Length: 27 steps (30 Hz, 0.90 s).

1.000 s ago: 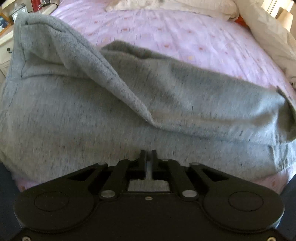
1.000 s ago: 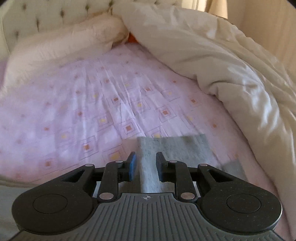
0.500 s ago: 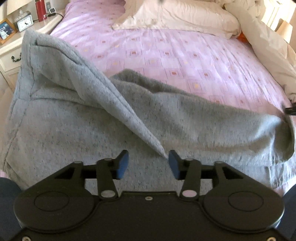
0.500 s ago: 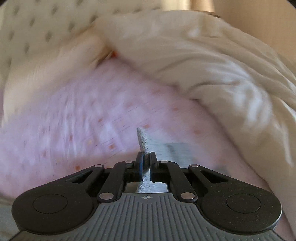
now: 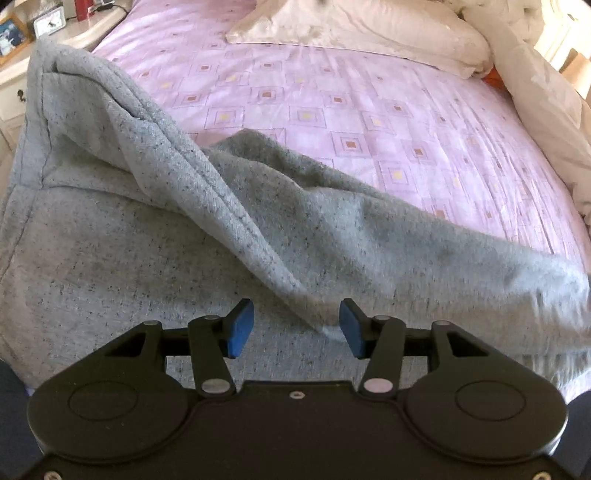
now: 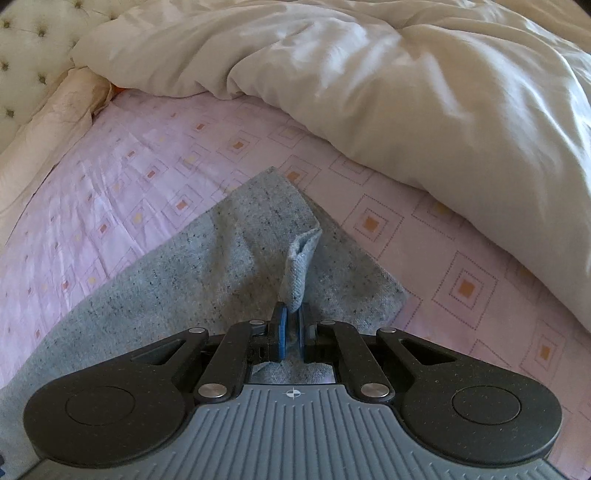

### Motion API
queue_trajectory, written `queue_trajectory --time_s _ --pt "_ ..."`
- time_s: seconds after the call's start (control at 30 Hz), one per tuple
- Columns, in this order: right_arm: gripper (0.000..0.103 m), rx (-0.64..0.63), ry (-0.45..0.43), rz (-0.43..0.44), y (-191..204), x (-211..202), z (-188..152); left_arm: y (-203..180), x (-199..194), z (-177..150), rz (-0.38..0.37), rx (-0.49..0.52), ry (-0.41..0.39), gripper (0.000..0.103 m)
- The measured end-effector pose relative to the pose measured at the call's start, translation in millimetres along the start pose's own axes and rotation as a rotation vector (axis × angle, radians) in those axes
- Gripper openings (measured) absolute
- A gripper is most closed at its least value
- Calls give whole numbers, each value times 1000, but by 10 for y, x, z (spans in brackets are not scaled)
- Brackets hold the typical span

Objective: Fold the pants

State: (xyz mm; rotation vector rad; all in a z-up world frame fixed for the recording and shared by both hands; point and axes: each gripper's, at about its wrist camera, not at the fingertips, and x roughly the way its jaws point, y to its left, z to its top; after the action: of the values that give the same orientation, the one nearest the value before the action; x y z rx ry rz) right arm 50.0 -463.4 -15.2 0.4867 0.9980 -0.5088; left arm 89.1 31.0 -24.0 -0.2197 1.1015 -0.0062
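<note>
On the lilac patterned bed sheet [image 5: 332, 110] lie the grey pants [image 5: 110, 266], spread over the near part of the sheet and reaching its left edge, with one layer raised in a long ridge that runs from the far left corner of the cloth down toward the near middle. At the far left, past the sheet's edge, stands a pale nightstand [image 5: 14, 74] with a small clock [image 5: 50, 24] and a framed picture [image 5: 11, 37] on it. The left gripper [image 5: 295, 326] hangs over the near part of the pants, its jaws having just been opening and now standing well apart; the low end of the ridge lies between the blue pads [image 5: 240, 328], just beside the right-hand one, and neither pad presses on it. Beyond the far end of the sheet rests a cream pillow [image 5: 369, 33]. In the right wrist view the pants [image 6: 184, 280] lie on the sheet [image 6: 129, 177] as a grey wedge, and the right gripper [image 6: 291, 328] has its jaws pinched tight on a narrow upright fold of that cloth, lifted off the layer below. A bunched white duvet [image 6: 406, 92] covers the sheet's right side.
</note>
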Motion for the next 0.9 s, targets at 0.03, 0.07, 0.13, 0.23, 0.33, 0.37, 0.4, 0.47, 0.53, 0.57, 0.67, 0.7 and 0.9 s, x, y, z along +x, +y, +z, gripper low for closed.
queue_trajectory --time_s 0.03,0.07,0.13,0.23,0.33,0.37,0.4,0.47,0.53,0.57,0.67,0.7,0.9 --pt "6 -2 -1 3 -13 -9 -10 10 1 22 0 -13 -3 58" --pt "6 -5 -2 7 -18 -6 -19 22 11 43 0 -25 -1 61" --pt "6 -15 -1 6 1 -12 -12 57 35 79 0 -53 5 64" --pt "6 -24 6 3 28 3 41 78 91 98 12 -77 14 64" --pt "6 -16 22 12 73 1 124 64 184 142 45 -78 25 62" --pt "6 -17 19 31 117 -13 191 56 224 158 70 -75 29 44" --pt "6 -26 12 51 165 -47 264 54 269 191 79 -75 45 15" --pt "6 -61 -35 100 339 -180 466 94 244 295 -11 -137 42 4" --pt "6 -87 -120 181 473 -410 641 52 73 459 -44 -133 -21 4" --pt "6 -95 -161 216 510 -539 697 0 -53 561 -55 -114 -61 4" --pt "6 -96 -253 268 459 -854 692 -158 -558 825 -74 -62 -210 4" --pt "6 -86 -255 258 397 -876 647 -180 -723 855 -80 -53 -250 4" --pt "6 33 -46 106 -211 -213 115 -21 -925 358 -79 -17 -231 4"
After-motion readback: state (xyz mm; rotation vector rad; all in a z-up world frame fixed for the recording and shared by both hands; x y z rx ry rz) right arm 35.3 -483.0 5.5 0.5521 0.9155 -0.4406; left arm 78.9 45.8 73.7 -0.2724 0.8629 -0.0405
